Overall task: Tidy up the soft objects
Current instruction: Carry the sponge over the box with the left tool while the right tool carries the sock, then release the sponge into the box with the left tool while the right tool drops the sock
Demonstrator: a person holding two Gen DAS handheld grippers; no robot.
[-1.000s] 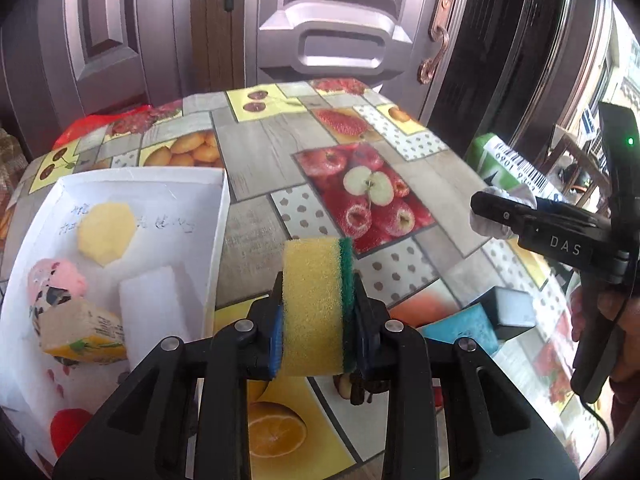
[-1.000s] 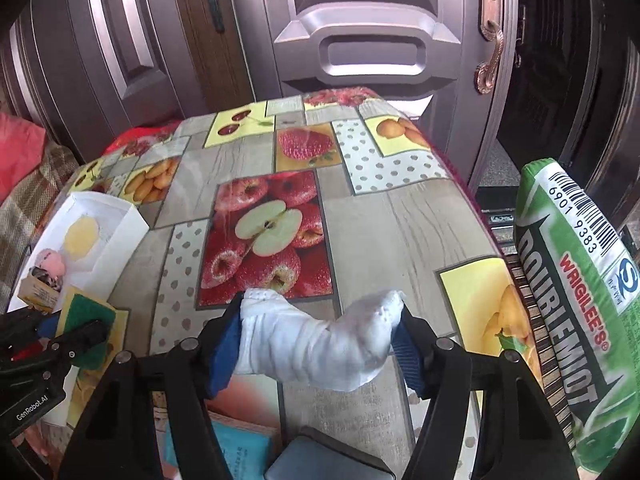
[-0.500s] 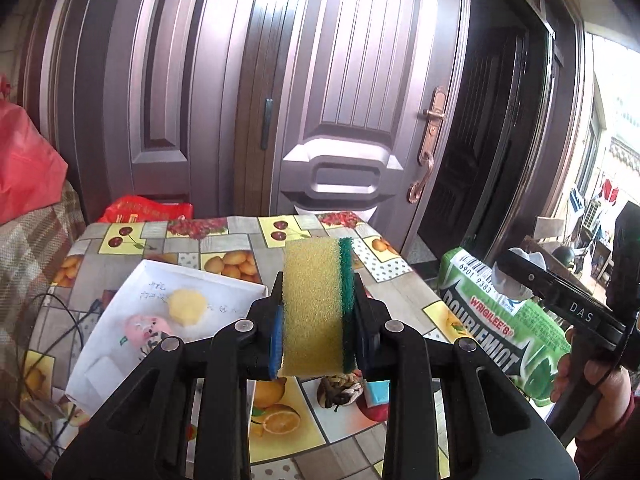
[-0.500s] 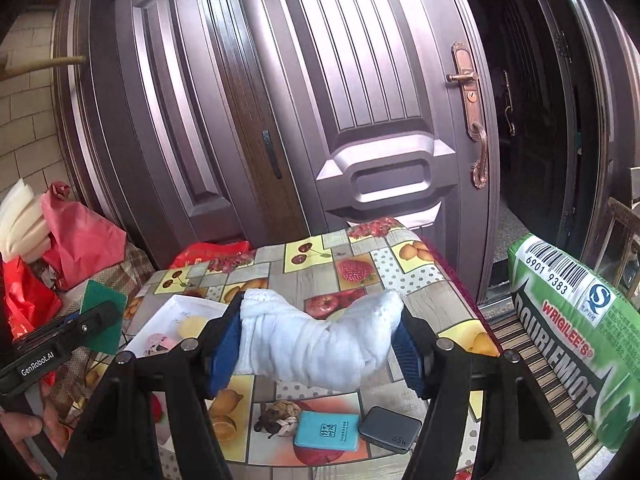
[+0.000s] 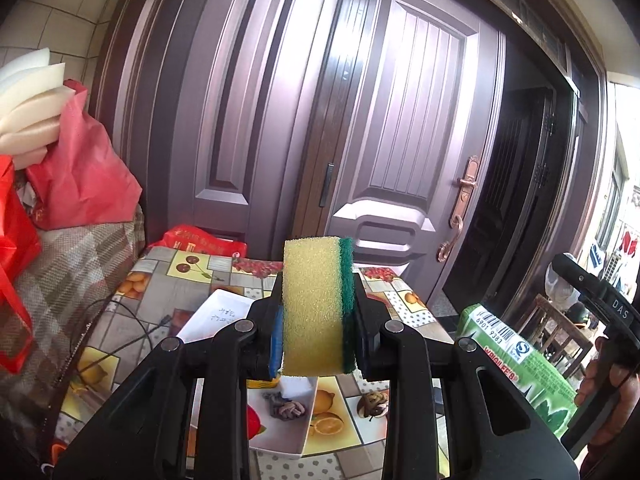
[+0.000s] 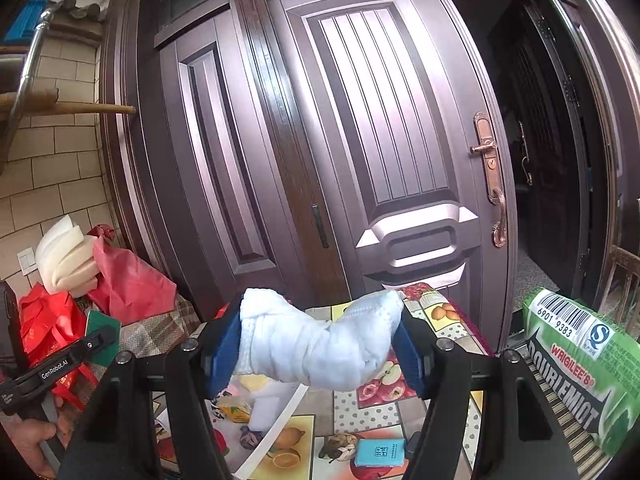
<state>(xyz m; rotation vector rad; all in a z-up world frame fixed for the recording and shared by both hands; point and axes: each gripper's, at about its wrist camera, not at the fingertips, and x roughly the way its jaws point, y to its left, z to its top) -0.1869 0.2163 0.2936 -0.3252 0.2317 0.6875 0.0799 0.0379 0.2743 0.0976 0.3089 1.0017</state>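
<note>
My left gripper (image 5: pixel 318 338) is shut on a yellow sponge with a green scouring side (image 5: pixel 316 304) and holds it high above the table. My right gripper (image 6: pixel 318 350) is shut on a white rolled sock (image 6: pixel 316 344), also raised well above the table. Below, a white tray (image 5: pixel 216 314) lies on the fruit-patterned tablecloth (image 5: pixel 176 280); it also shows in the right wrist view (image 6: pixel 280 420), holding a white block (image 6: pixel 266 412) and other soft items. The left gripper also shows in the right wrist view (image 6: pixel 68 360), at its left edge.
A knotted brown item (image 5: pixel 374 402) and a grey knotted item (image 5: pixel 286 408) lie on the table. A teal booklet (image 6: pixel 380 452) lies near the front. A large green Doublemint pack (image 6: pixel 576 368) stands at the right. Red bags (image 5: pixel 76 172) and foam pile up at the left. Doors stand behind.
Both grippers have risen and tilted up, each still holding its object. The table and tray now sit far lower in both views, and the doors fill the frames.
</note>
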